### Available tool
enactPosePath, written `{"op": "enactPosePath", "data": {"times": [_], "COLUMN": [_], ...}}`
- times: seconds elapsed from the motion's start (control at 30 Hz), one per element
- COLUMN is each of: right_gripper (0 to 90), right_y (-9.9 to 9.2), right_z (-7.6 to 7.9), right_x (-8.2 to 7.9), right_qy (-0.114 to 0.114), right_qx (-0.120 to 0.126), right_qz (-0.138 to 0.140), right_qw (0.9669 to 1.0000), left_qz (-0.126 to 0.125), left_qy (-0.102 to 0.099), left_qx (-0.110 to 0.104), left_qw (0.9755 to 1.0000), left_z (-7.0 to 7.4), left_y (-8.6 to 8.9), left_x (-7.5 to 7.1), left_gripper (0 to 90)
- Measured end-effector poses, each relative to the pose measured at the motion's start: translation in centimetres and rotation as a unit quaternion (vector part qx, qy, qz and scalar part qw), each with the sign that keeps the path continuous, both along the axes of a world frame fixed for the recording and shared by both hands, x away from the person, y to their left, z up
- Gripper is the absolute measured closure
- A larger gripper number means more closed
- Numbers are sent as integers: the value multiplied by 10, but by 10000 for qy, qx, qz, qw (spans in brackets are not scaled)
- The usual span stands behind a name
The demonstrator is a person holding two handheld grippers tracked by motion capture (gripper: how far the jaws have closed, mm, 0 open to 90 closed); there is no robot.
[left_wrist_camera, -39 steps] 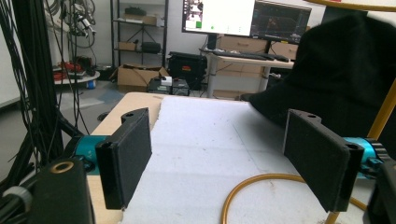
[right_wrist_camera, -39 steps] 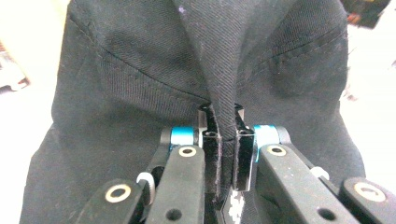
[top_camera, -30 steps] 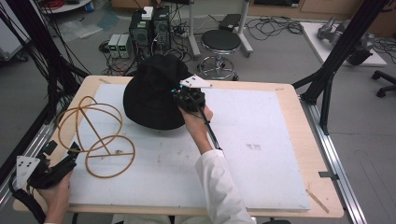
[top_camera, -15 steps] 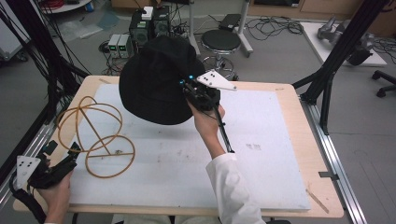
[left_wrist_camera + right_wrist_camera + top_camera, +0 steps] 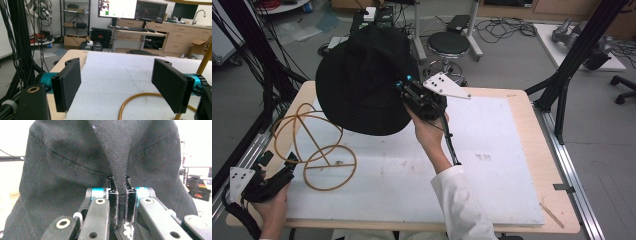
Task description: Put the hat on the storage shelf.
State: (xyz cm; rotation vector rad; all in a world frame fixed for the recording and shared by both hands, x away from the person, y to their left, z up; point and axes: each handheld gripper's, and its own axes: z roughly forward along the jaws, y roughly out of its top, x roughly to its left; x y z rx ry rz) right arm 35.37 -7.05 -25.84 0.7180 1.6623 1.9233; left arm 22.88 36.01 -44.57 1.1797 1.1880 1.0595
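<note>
A black bucket hat [image 5: 362, 80] hangs in the air over the far left part of the white board [image 5: 492, 165]. My right gripper [image 5: 404, 87] is shut on a fold of its brim. In the right gripper view the black fabric [image 5: 105, 157] is pinched between the two pads [image 5: 113, 202]. A yellow wire hat stand [image 5: 312, 145] of hoops and rods sits on the board's left side. My left gripper [image 5: 292, 162] rests at the near left corner, open with nothing between its wide-set pads [image 5: 67, 85], just in front of a yellow hoop [image 5: 140, 97].
Black frame posts and cables [image 5: 257, 70] rise at the table's left edge. A black strut [image 5: 572, 65] leans at the far right corner. A stool [image 5: 449, 45] and equipment stand on the floor beyond the table.
My right hand has lifted the hat off the board, up and toward the far side. The left gripper has stayed in place.
</note>
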Motion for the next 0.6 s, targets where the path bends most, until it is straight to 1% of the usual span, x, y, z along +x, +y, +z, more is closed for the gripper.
{"op": "enactPosePath", "data": {"times": [0.2,0.4,0.47,0.6], "right_gripper": [863,862,863,863], "right_y": [6,19,25,37], "right_z": [4,8,8,8], "right_x": [-6,-13,-16,-19], "right_qy": [-14,-128,-136,-140], "right_qx": [233,257,254,150], "right_qz": [274,593,693,878], "right_qw": [9994,9978,9972,9959], "left_qz": [3,16,15,14], "left_qy": [-6,-2,-4,-10], "left_qx": [4,-1,-7,-18], "left_qw": [10000,10000,10000,10000], "left_z": [0,0,0,0], "left_y": [0,0,0,0], "left_x": [0,-1,0,0], "left_gripper": [238,238,238,238]}}
